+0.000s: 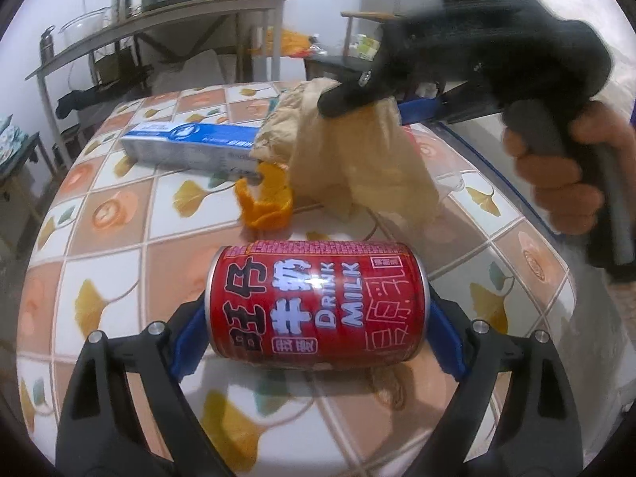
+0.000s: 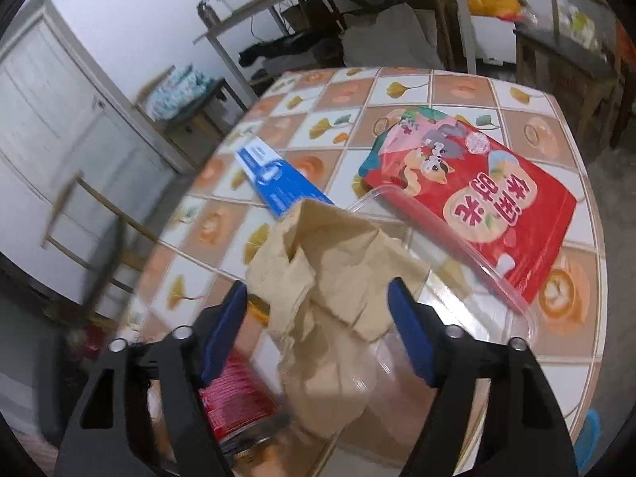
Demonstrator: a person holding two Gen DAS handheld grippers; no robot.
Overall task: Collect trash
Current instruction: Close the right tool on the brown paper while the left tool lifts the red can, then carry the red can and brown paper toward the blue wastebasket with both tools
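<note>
Red milk can (image 1: 318,302) lies sideways between left gripper's (image 1: 318,342) spread jaws.

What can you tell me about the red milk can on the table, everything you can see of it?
The red can is a small metal drink can with silver rims, printed with white and black Chinese characters and the words DRINK MILK. It looks intact and lies on its side on the tiled tablecloth, its ends facing left and right. It sits between the blue pads of the left gripper, one pad at each end; whether they press on it cannot be told. An orange peel lies just beyond it, apart.
</note>
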